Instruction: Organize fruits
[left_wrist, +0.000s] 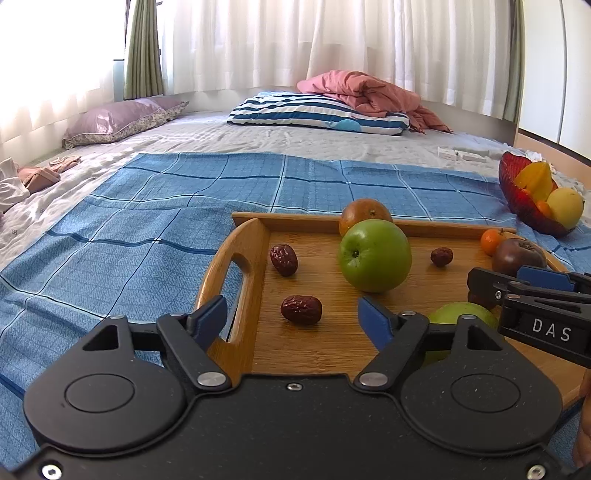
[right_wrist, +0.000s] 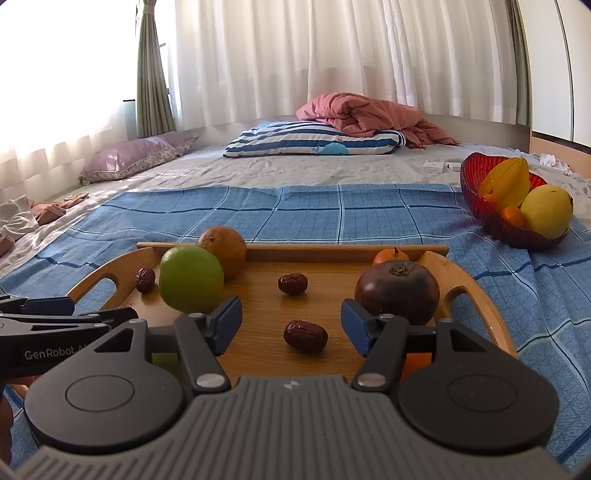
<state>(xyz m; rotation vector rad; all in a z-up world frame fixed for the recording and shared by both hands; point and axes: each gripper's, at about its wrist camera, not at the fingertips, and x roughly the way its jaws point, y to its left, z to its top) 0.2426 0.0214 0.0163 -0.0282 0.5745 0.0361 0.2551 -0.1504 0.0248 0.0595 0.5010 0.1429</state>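
A wooden tray (left_wrist: 255, 251) (right_wrist: 461, 280) lies on a blue checked cloth. On it are a green apple (left_wrist: 375, 254) (right_wrist: 191, 278), an orange (left_wrist: 364, 214) (right_wrist: 225, 245), a dark purple fruit (left_wrist: 519, 254) (right_wrist: 397, 290), a small tangerine (left_wrist: 491, 240) (right_wrist: 389, 255), and three red dates (left_wrist: 301, 309) (right_wrist: 306, 335). A second green fruit (left_wrist: 461, 314) lies behind my left gripper's finger. My left gripper (left_wrist: 291, 317) is open, a date between its fingertips. My right gripper (right_wrist: 291, 326) (left_wrist: 517, 284) is open around another date.
A red glass bowl (left_wrist: 517, 192) (right_wrist: 480, 210) with a starfruit, a yellow fruit and small oranges stands to the right on the bed. Pillows (left_wrist: 317, 112) and a pink quilt (left_wrist: 365, 92) lie at the far end. Clothes (left_wrist: 33, 177) lie at the left.
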